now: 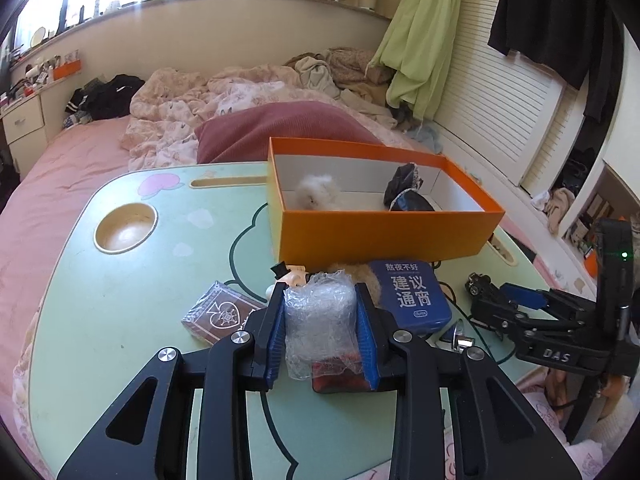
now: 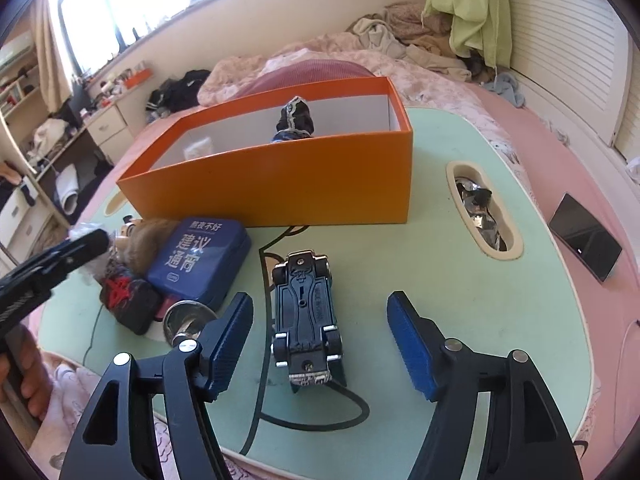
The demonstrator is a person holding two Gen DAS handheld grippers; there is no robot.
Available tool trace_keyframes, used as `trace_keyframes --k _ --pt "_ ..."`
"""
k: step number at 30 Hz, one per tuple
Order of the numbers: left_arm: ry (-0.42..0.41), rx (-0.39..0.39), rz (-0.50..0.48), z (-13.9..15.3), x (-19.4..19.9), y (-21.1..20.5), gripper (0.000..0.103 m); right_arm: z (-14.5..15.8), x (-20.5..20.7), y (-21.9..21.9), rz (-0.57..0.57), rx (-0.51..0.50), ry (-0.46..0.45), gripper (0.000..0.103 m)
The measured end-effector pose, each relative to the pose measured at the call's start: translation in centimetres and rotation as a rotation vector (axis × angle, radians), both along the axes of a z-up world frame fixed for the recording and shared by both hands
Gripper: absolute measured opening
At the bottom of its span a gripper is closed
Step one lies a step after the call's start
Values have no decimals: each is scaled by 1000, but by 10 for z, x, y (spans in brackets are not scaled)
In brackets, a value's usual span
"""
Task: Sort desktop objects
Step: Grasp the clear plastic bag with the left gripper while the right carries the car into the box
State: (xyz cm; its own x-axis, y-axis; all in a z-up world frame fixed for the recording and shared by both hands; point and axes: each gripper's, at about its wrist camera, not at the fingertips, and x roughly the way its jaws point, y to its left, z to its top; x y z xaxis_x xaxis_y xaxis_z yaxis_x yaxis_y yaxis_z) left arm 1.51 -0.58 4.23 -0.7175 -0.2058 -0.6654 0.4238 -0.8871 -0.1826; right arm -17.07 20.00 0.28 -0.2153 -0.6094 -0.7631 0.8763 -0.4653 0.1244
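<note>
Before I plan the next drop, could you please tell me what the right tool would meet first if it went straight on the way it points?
Probably the overturned toy car lying wheels-up on the green table, between the right tool's open fingers; depth is uncertain.

Wrist views angled down, sharing orange box (image 1: 384,228)

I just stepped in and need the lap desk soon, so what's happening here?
A person is sorting desk clutter into the orange box with two handheld grippers. The left gripper is shut on a crumpled wad of clear plastic wrap. The right gripper is open, its fingers either side of an upside-down toy car without touching it. A blue tin and card deck remain on the table.
</note>
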Motion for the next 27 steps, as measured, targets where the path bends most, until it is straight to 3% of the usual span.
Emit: trace_keyframes --k 1,2,4,8,15,21,22,24,27 --pt "1 -4 -1 1 1 1 33 -1 3 -2 0 15 22 49" --pt "2 -9 -4 3 0 3 33 -1 8 -4 9 32 49 29" --pt "3 -17 -7 5 0 6 33 -1 17 -7 2 69 117 27" --pt "3 -39 -28 12 -6 12 33 7 15 1 -11 20 116 27" --pt "28 -59 -61 41 -30 7 33 53 -14 3 -26 -134 -40 27" --pt "-2 -66 -75 59 -86 -9 33 93 -40 -47 -9 -193 -96 27" --pt "-6 -59 -68 58 -94 -13 35 93 -47 -58 -6 -186 -116 27" --pt "-12 -39 -43 55 -106 -20 55 87 -59 -80 -4 -162 -153 28" --pt "14 -27 -15 54 -102 -23 66 80 -71 -96 -32 -139 -155 29"
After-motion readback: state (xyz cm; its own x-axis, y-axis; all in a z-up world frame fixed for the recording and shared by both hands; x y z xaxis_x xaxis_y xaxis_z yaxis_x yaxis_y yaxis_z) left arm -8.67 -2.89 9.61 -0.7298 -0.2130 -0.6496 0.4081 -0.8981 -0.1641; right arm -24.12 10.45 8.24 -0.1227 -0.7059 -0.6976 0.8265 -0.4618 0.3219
